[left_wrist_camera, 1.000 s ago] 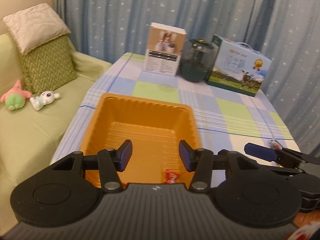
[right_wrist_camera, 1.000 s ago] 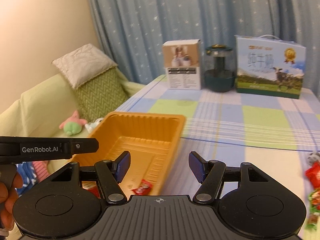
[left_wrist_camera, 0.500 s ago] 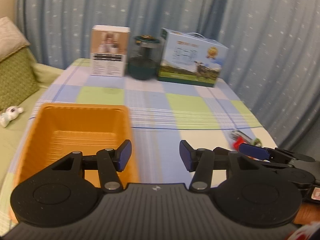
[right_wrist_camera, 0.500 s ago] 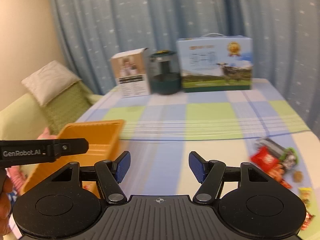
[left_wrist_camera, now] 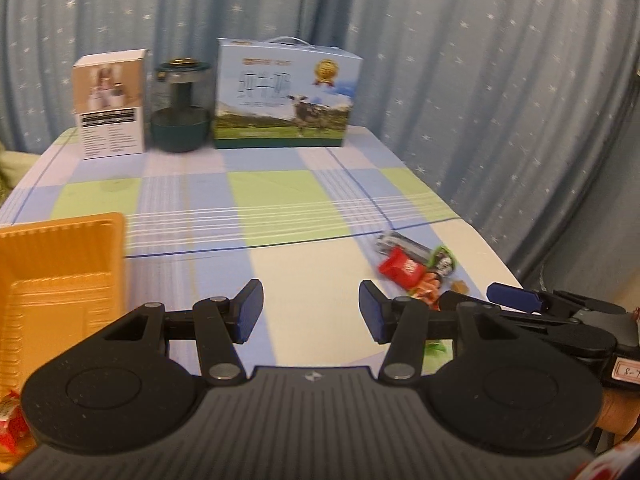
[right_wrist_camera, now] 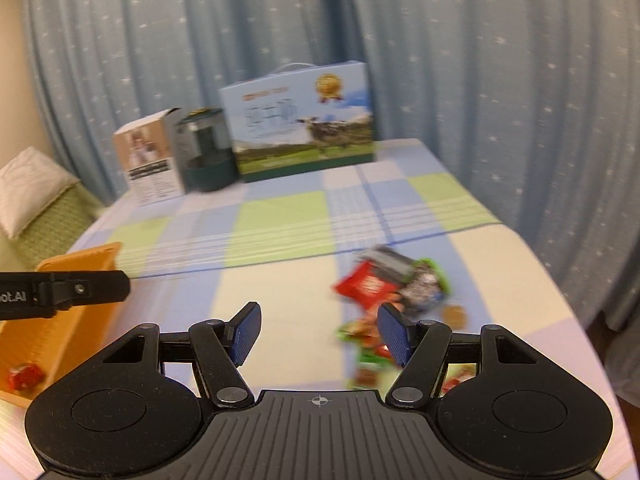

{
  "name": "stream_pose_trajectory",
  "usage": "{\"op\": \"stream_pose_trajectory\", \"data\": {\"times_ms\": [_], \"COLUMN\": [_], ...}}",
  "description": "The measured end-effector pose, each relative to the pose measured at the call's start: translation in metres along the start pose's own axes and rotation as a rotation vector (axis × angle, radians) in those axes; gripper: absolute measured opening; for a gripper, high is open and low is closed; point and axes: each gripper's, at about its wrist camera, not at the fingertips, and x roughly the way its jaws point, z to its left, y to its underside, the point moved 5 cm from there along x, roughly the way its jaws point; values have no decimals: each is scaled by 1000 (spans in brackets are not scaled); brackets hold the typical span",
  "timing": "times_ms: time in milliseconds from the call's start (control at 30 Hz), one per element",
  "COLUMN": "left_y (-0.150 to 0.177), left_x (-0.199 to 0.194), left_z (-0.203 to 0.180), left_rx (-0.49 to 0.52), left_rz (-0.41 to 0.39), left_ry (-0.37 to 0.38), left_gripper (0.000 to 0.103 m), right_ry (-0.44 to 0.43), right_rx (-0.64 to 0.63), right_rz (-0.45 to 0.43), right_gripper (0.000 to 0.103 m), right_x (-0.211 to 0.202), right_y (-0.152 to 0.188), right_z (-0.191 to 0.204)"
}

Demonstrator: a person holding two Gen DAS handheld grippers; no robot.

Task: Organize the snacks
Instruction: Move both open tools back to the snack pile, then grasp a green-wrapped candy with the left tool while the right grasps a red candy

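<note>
Orange tray (left_wrist_camera: 60, 276) sits at left edge, left gripper (left_wrist_camera: 311, 312) and right gripper (right_wrist_camera: 319, 330) both spread and empty at lower centre, snack pile (right_wrist_camera: 394, 292) right of centre, so best to single out the red packet (right_wrist_camera: 366, 286) cleanly.

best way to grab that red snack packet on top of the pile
Probably from above with the right claw, which is open and nearest. The red packet lies flat atop the snack pile, so pinch its exposed left edge; its right side abuts other wrappers.
</note>
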Motion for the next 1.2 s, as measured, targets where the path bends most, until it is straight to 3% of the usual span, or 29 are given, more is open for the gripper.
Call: {"op": "stream_pose_trajectory", "data": {"times_ms": [400, 700, 833, 1200], "left_y": [24, 41, 47, 54], "left_x": [42, 62, 70, 86], "left_z": [-52, -89, -92, -95], "left_rx": [22, 150, 157, 158], "left_rz": [76, 113, 133, 153], "left_ry": [76, 128, 134, 149], "left_gripper": [49, 49, 49, 46], "right_ry": [106, 14, -51, -53], "right_rx": [-55, -201, -184, -169], "right_rz": [56, 186, 239, 284], "right_gripper": [64, 63, 50, 27], "right_x": [-11, 0, 14, 41], "right_y": [25, 39, 44, 44], "right_z": [-67, -88, -92, -93]}}
